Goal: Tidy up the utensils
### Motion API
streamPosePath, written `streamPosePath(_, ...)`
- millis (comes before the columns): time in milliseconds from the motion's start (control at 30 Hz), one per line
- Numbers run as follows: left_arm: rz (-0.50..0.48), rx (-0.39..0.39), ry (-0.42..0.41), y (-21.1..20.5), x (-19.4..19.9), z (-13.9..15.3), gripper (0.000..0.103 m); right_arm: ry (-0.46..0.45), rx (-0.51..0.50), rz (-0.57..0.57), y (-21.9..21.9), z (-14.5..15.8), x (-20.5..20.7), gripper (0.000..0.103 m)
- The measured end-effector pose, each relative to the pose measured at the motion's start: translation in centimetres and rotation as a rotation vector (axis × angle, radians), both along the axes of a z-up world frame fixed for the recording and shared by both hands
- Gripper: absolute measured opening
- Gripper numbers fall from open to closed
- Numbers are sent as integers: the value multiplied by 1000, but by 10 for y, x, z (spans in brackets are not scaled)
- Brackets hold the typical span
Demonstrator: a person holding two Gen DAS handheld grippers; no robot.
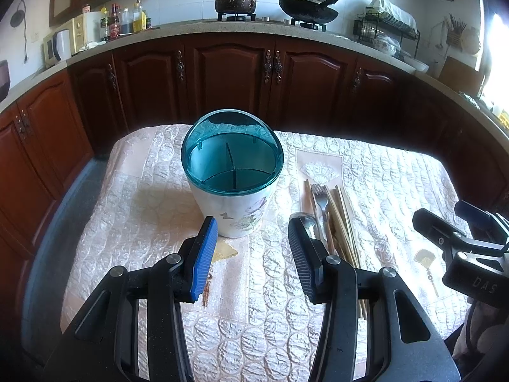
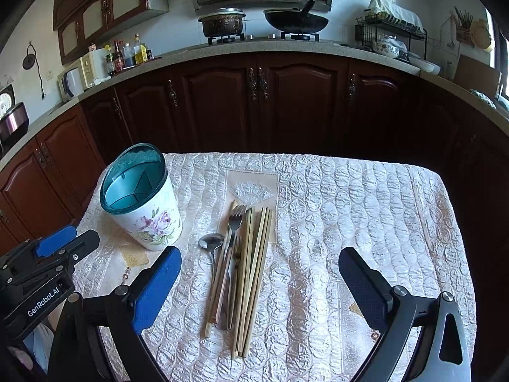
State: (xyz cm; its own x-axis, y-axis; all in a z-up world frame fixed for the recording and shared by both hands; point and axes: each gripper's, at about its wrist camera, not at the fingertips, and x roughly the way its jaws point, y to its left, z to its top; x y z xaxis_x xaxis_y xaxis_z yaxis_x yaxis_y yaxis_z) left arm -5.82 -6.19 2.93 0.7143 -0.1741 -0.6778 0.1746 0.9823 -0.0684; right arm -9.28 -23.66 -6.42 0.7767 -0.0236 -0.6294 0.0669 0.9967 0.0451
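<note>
A white floral utensil holder (image 1: 237, 202) (image 2: 152, 219) with a teal divided insert stands upright on the quilted table. Right of it lies a pile of utensils: a spoon (image 2: 210, 242), a fork (image 2: 234, 221) and several wooden chopsticks (image 2: 254, 273); the pile also shows in the left wrist view (image 1: 331, 219). My left gripper (image 1: 253, 232) is open and empty, just in front of the holder. My right gripper (image 2: 261, 261) is open wide and empty, above the near part of the utensil pile.
The table's cream quilted cloth (image 2: 350, 210) ends at dark edges on all sides. Dark wooden cabinets (image 2: 261, 95) and a counter with a pot and wok stand behind. One lone chopstick (image 2: 423, 219) lies near the right table edge.
</note>
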Motion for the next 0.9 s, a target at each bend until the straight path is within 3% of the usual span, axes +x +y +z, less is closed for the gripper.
streamPosePath(467,-13,-20,16,-2,-1,-7,46,30,24,-22,-16,-9,-1,99)
streamPosePath(900,-58,-41,56,-13,4,-14,46,75,50,-3,-26,-34,14,88)
